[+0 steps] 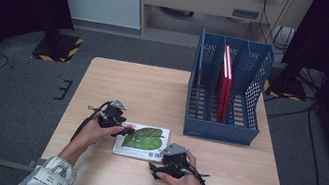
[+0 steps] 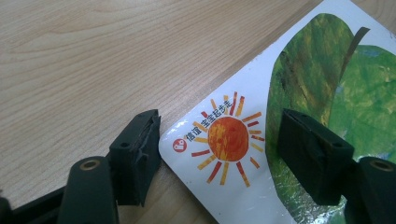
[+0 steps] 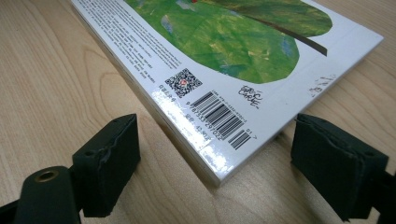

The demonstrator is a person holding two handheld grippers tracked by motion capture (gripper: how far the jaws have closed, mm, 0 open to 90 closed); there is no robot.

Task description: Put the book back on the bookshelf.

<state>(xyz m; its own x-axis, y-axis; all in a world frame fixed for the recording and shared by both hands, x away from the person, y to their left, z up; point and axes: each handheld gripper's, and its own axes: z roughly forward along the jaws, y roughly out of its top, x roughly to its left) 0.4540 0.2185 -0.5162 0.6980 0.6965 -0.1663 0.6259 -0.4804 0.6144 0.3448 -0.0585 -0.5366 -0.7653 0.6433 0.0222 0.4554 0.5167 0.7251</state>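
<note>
Both grippers, left (image 1: 127, 130) and right (image 1: 154, 168), low with fingers parted

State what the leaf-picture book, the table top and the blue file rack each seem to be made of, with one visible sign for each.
Leaf-picture book: thick card with a glossy coating; light glares off its cover and the edge looks solid.
Table top: pale wood or a wood-look laminate, matt; grain lines run across it.
Blue file rack: probably moulded plastic; even colour, slotted walls.

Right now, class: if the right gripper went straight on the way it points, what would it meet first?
The right gripper would most likely meet the near corner of the picture book lying flat on the table. Its open jaws straddle that corner without touching it, as far as the right gripper view shows.
</note>
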